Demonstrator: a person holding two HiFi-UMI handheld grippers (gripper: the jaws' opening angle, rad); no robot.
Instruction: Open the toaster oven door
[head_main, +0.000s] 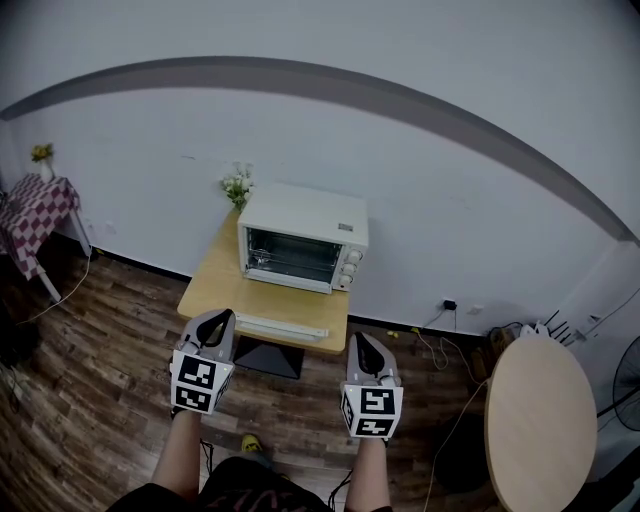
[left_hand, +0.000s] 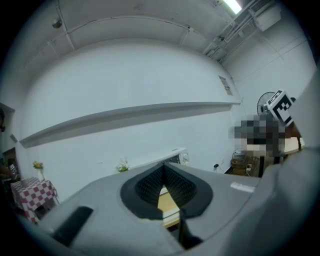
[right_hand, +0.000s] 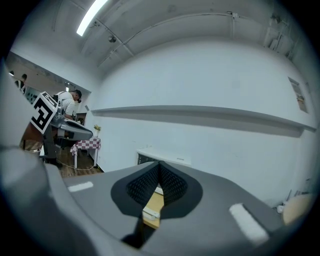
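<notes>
A checkered-cloth table (head_main: 40, 210) stands far left, a round wooden table (head_main: 540, 420) right, white flowers (head_main: 237, 185) between.

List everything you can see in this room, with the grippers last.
Toaster oven: one, white, on the wooden table, against the wall.
Wooden table: one, light wood, straight ahead of the person.
Flowers: one bunch, white and green, behind the oven's left corner.
Checked table: one, red and white cloth, far left, with yellow flowers on it.
Round table: one, light wood, lower right.
Fan: one, dark, at the right edge.
Left gripper: one, grey, jaws together, empty, held up in front of the table.
Right gripper: one, grey, jaws together, empty, held up beside the left one.
</notes>
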